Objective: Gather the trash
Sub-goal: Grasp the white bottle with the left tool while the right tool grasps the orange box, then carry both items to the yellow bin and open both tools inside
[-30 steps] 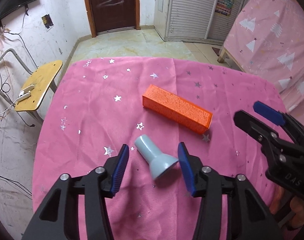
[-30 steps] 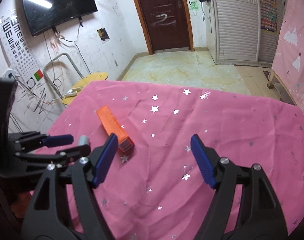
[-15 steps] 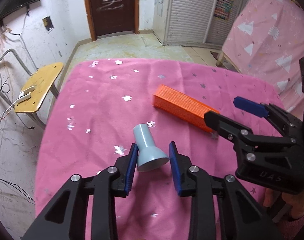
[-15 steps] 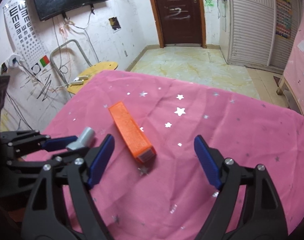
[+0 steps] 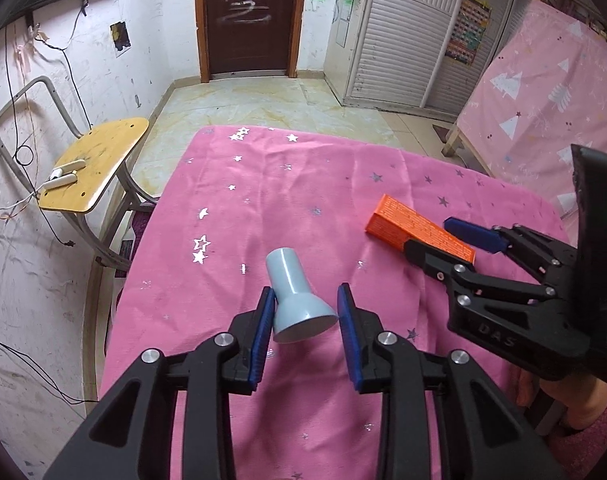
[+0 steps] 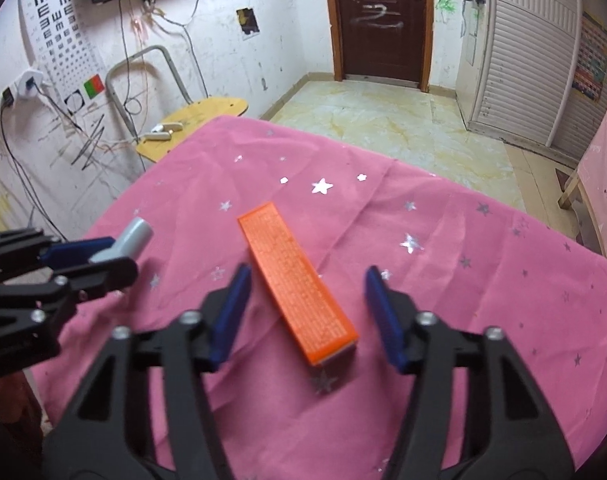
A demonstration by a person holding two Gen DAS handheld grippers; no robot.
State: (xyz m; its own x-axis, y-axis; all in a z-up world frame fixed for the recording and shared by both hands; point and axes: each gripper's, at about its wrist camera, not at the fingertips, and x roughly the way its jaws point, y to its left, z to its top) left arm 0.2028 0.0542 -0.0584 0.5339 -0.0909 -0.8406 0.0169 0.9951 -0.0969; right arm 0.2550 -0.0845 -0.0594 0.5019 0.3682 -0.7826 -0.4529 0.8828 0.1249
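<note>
A grey-blue funnel-shaped plastic piece [image 5: 297, 300] sits between the blue pads of my left gripper [image 5: 305, 322], which is shut on its wide end and holds it over the pink star-print tablecloth [image 5: 287, 200]. It also shows in the right wrist view [image 6: 127, 242]. A long orange box [image 6: 297, 284] lies on the cloth. My right gripper [image 6: 307, 312] is open, its jaws either side of the box's near half, not touching it. In the left wrist view the right gripper [image 5: 451, 240] reaches over the orange box [image 5: 413, 228].
A yellow wooden chair [image 5: 95, 164] with small white items on its seat stands left of the table. A pink-covered bed [image 5: 551, 92] is at the right. A tiled floor, a brown door [image 5: 247, 16] and white shutter doors lie beyond the table's far edge.
My left gripper has closed on the funnel piece and lifted it. My right gripper has moved left and forward until its open jaws straddle the orange box.
</note>
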